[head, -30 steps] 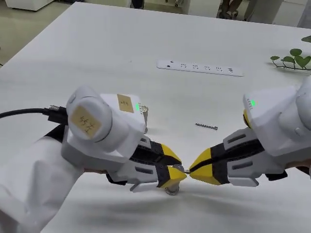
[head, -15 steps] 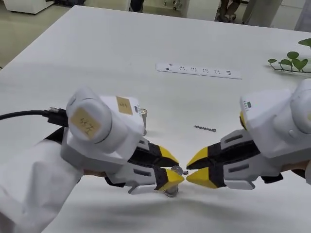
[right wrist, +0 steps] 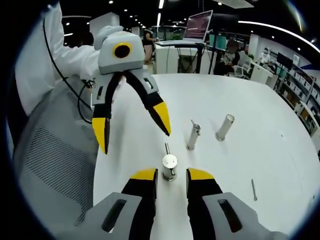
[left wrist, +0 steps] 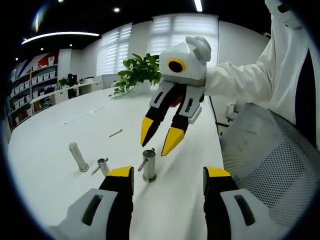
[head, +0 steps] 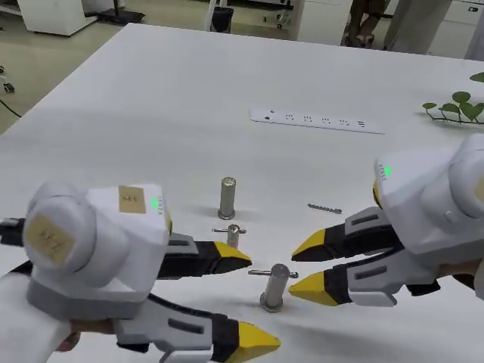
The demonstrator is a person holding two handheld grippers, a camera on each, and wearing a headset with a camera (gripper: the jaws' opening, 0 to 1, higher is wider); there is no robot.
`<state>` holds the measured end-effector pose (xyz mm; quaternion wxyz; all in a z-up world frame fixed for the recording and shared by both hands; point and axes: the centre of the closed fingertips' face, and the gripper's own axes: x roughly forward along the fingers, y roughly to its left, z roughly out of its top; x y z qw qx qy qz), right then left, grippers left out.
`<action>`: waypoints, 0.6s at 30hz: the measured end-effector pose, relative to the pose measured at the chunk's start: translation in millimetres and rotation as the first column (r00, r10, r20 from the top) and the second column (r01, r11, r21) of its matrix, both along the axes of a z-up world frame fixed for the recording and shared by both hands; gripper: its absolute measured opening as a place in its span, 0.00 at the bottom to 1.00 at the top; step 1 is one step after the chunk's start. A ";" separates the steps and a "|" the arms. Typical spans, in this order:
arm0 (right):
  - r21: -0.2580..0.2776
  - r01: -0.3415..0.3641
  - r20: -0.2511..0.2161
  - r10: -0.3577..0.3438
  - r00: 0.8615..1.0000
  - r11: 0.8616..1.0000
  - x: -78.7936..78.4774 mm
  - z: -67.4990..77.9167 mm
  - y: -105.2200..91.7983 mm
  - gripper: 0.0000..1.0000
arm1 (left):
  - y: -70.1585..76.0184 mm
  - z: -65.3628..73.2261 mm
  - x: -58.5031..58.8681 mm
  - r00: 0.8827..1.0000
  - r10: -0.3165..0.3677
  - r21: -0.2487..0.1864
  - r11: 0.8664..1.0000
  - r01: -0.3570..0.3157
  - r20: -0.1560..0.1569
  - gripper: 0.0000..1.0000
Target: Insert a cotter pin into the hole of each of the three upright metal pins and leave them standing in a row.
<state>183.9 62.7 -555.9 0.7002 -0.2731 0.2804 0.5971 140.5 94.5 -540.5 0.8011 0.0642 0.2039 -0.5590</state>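
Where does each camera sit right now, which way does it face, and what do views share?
Head view: on the headset, facing forward and down at the table; left gripper, right gripper and a white sleeve show.
Left gripper view: on the left gripper, facing along its open jaws at the front pin; right gripper and the person's right arm beyond.
Right gripper view: on the right gripper, facing that pin from the opposite side; left gripper beyond.
Shared: all show the front pin.

Bare, satin-smooth metal on the near pin, middle pin and far pin. Smooth matt white on the table; hard, faintly glossy plastic on the left gripper and right gripper, jaws included.
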 end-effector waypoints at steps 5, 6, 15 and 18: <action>0.014 0.001 -0.015 -0.001 1.000 1.000 -1.6 -1.3 3.2 0.18 | 11.5 -2.8 -9.1 0.999 0.030 -0.005 1.000 -0.030 -0.040 0.74; 0.017 0.000 -0.013 0.001 1.000 1.000 -1.9 -1.5 3.9 0.18 | 13.5 -3.0 -9.8 0.998 0.035 -0.003 0.999 -0.035 -0.043 0.75; 0.055 0.012 -0.018 -0.011 1.000 0.998 2.2 -1.8 13.3 0.17 | 31.8 0.6 -0.1 0.987 0.162 0.006 0.987 -0.162 -0.019 0.92; 0.062 0.009 -0.018 -0.007 1.000 0.998 3.5 -1.3 16.0 0.17 | 35.3 3.2 -2.5 0.985 0.172 -0.001 0.985 -0.172 -0.026 0.99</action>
